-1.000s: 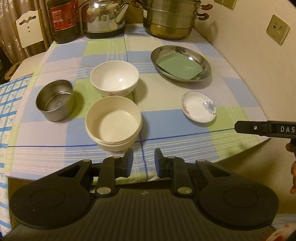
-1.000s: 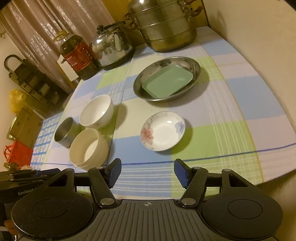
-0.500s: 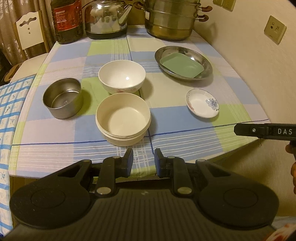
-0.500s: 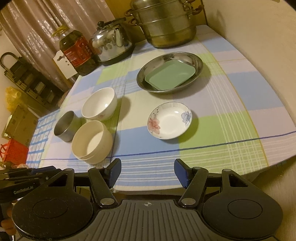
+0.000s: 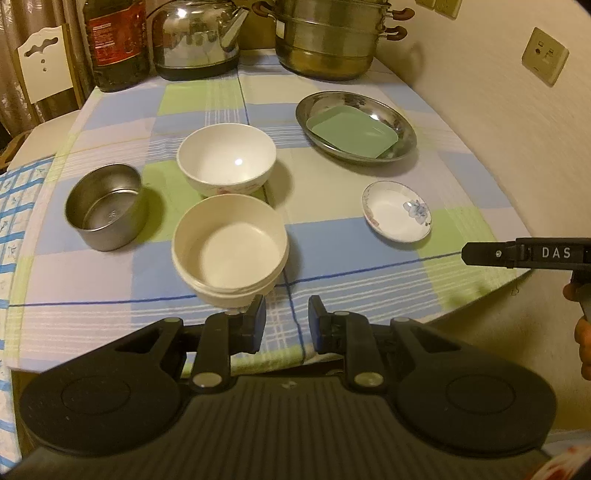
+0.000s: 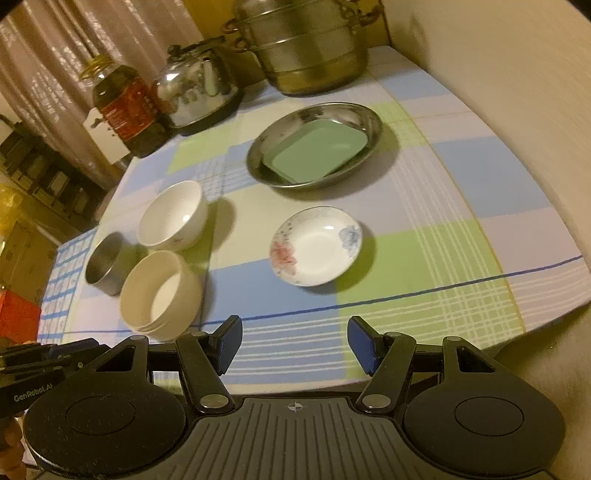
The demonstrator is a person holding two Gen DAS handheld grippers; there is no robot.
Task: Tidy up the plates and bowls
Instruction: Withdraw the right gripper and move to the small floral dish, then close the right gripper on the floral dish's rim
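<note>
On the checked tablecloth a cream bowl (image 5: 229,247) (image 6: 159,295) sits nearest me, a white bowl (image 5: 227,158) (image 6: 171,214) just behind it and a steel cup (image 5: 105,205) (image 6: 105,264) to their left. Farther right lie a small flowered saucer (image 5: 397,210) (image 6: 316,245) and a steel plate (image 5: 321,101) (image 6: 332,110) holding a green square dish (image 5: 352,129) (image 6: 317,151). My left gripper (image 5: 286,321) hovers over the table's near edge by the cream bowl, jaws a little apart and empty. My right gripper (image 6: 295,343) stands wide open and empty, short of the saucer.
An oil bottle (image 5: 114,40), a kettle (image 5: 195,33) and a steamer pot (image 5: 328,37) line the table's far edge. A wall with a socket (image 5: 545,55) runs along the right side. A chair (image 5: 40,70) stands at the far left.
Both views sway slightly. No dish has moved, and neither gripper's jaws have changed.
</note>
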